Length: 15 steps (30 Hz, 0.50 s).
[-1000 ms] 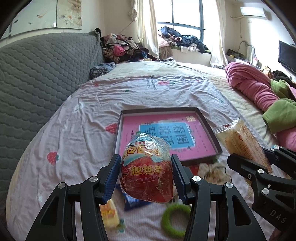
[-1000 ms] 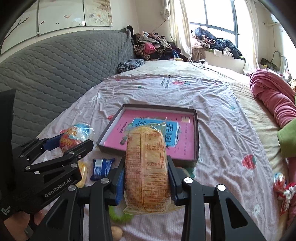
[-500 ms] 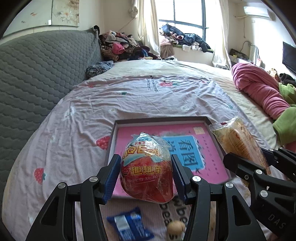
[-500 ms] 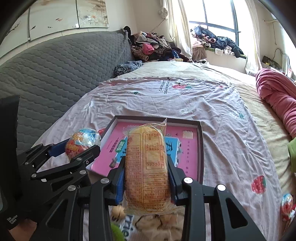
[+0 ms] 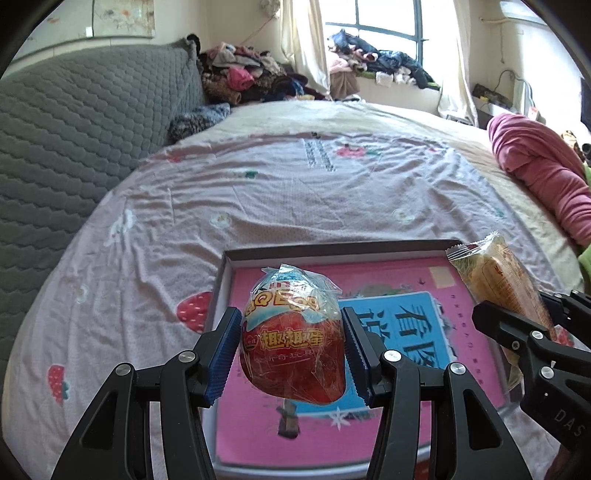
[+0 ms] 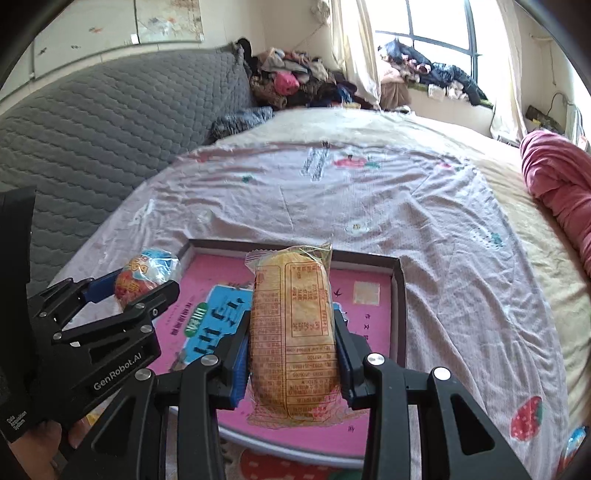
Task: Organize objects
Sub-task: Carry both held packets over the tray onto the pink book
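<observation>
While both grippers hang above the tray (image 5: 221, 284), each has its fingers clamped on a snack: the left gripper (image 5: 291, 350) squeezes the egg (image 5: 291, 343), a red and blue foil-wrapped toy egg, between its blue pads (image 5: 221, 354), and the right gripper (image 6: 291, 354) pinches the cake (image 6: 291, 332), a long yellow cake in clear wrap, standing lengthwise between its fingers (image 6: 347, 354) with its printed label up. Seen from the left wrist, the right gripper (image 5: 517, 325) and its cake (image 5: 495, 280) sit just right of the left fingers, over the tray's right edge; seen from the right wrist, the left gripper (image 6: 125, 291) with the egg (image 6: 147, 273) is just left, over the tray's left wall. Below and ahead of both pairs of fingers the tray (image 6: 400, 295) lies on the bed (image 5: 332, 192), its pink floor bearing a blue panel with characters. Beyond the fingers stretches the strawberry-print sheet; farther left stands the grey headboard (image 5: 74, 147), farther right a pink blanket (image 5: 535, 162), and at the far end clothes (image 5: 251, 77) are piled by the window (image 5: 384, 33).
</observation>
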### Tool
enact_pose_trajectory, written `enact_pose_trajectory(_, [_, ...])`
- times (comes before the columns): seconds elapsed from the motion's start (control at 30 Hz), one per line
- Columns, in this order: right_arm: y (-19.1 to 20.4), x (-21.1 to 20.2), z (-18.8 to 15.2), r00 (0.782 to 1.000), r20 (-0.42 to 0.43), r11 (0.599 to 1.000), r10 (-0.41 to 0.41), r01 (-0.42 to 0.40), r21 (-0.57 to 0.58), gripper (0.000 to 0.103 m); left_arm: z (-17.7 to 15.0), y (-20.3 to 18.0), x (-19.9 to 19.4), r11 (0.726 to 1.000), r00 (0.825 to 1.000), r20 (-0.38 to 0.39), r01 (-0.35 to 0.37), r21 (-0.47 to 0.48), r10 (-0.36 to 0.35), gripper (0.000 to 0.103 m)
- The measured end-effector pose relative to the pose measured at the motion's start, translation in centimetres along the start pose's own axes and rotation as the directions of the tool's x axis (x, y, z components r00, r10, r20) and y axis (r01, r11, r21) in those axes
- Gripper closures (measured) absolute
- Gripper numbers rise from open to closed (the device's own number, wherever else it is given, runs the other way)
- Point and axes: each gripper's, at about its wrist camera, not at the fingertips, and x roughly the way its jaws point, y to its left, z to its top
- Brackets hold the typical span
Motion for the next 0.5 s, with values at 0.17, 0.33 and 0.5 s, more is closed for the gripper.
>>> enact_pose_trajectory(0.17, [-1.0,3.5,0.1,0.998,-0.063,0.999,0.025,-0.023,0.024,0.064,0.0,-0.4,3.0,1.0,0.999,-0.039,0.004,0.015,-0.004,0.047])
enact_pose_trajectory(0.33, [-1.5,6.3,0.0,0.992,-0.124,0.999,0.029,-0.024,0.042,0.064,0.0,-0.9,5.9,1.0,0.995,-0.095,0.004,0.016,-0.002,0.047])
enact_pose_trajectory(0.5, [-1.6,7.9,0.0,0.986,-0.166,0.999,0.006,0.0,0.033,0.064,-0.1,-1.0,7.8,1.0,0.991,-0.132,0.014,0.007,-0.013,0.047])
